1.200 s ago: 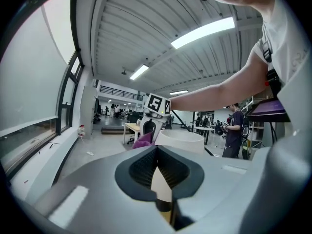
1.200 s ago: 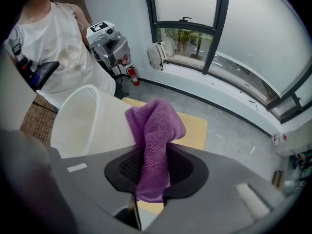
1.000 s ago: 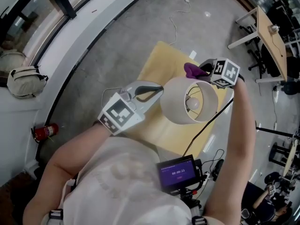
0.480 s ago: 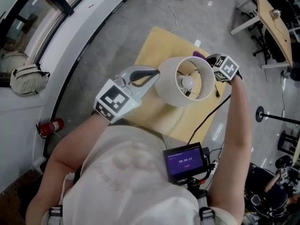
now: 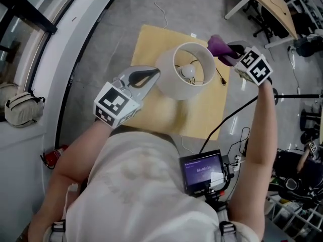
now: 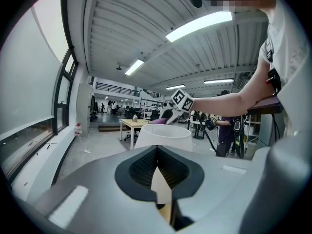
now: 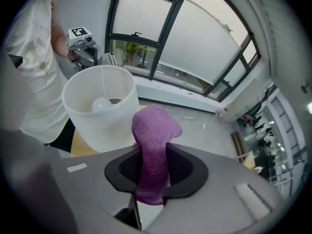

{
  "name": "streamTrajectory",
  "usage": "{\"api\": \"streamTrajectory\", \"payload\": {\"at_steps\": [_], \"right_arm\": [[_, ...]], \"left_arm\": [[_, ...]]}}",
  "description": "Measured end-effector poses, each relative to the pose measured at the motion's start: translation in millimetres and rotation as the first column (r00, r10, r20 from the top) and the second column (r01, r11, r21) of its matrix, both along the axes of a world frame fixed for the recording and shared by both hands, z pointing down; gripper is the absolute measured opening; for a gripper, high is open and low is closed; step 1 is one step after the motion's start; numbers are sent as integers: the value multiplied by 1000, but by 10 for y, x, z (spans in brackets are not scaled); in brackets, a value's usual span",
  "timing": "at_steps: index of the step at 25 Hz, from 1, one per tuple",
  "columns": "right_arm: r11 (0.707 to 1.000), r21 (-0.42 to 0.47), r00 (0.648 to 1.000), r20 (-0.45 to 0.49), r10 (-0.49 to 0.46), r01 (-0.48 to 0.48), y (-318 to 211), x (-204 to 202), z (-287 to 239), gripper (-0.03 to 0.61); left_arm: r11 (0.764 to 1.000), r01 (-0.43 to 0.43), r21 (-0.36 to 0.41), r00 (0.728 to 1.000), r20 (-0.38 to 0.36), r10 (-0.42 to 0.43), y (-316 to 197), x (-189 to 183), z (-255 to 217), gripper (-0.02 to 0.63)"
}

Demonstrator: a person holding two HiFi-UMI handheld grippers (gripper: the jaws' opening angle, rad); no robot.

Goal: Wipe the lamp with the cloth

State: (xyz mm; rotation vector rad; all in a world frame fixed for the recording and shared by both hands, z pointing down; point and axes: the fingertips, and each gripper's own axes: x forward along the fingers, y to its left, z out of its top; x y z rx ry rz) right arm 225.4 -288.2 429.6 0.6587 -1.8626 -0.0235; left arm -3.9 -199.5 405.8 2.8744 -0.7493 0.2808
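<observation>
Worktop (image 5: 149, 44) carries the lamp (image 5: 169, 84) near its centre, with the left gripper (image 5: 157, 73) at the lamp's 9 o'clock, jaws pressed together and only nosing against its pale wall, and the right gripper (image 5: 231, 55) at 2 o'clock, jaws pinching the purple cloth (image 5: 217, 44) just off the rim. A hard wipe from that side could, I judge, tip or skid the lamp, because closed jaws merely brace it and clamp nothing. Compared with a second ago, the right gripper is higher and the cloth, then low behind the lamp, now sits clear above its rim.
</observation>
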Motion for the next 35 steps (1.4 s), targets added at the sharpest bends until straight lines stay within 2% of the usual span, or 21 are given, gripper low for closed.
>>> {"api": "streamTrajectory", "payload": {"at_steps": [2,4,7,9,11,13,15,16,17,21,24,27,29,32,35], "right_arm": [[997,81,1000,-8,-11,11,82,-141,-415,112],[988,128,996,-7,-84,84,233,-432,-758,112],[962,86,962,-114,-249,259,533,-909,-857,112],[926,-9,896,-250,-367,377,726,-1091,-663,112],[874,-128,791,-381,-479,468,863,-1145,-392,114],[822,-229,700,-436,-566,522,959,-1190,-158,115],[786,-293,659,-431,-617,544,1023,-1262,7,115],[780,-305,660,-417,-625,546,1028,-1312,70,115],[784,-306,677,-397,-620,540,1015,-1367,127,115],[853,-282,796,-318,-515,439,929,-1487,270,129],[898,-233,836,-336,-434,373,865,-1496,213,127],[945,-113,873,-361,-328,308,759,-1473,-13,120],[965,-22,902,-350,-252,261,704,-1435,-257,118],[971,134,942,-299,-152,199,684,-1394,-678,118],[956,287,985,-171,-9,58,805,-1303,-1094,118]], "left_arm": [[1000,-26,9,1000,-9,26,50,24,-31,2],[999,-48,17,999,-20,48,103,44,-46,2],[996,-82,38,996,-41,84,190,87,-109,2],[994,-102,48,993,-51,104,260,125,-150,2],[992,-113,55,992,-56,116,319,154,-172,2],[991,-117,60,991,-60,120,359,148,-198,2],[991,-116,61,991,-61,120,381,107,-220,2],[992,-114,59,991,-60,117,385,79,-221,2],[992,-111,57,992,-60,114,386,51,-213,2],[993,-109,50,992,-59,112,414,-30,-174,2],[992,-119,51,991,-61,122,455,-76,-174,2],[988,-146,59,987,-62,150,497,-104,-172,2],[984,-167,64,983,-63,171,525,-99,-185,2],[981,-183,65,979,-73,188,589,-109,-206,2],[972,-226,70,969,-81,231,690,-100,-218,2]]}}
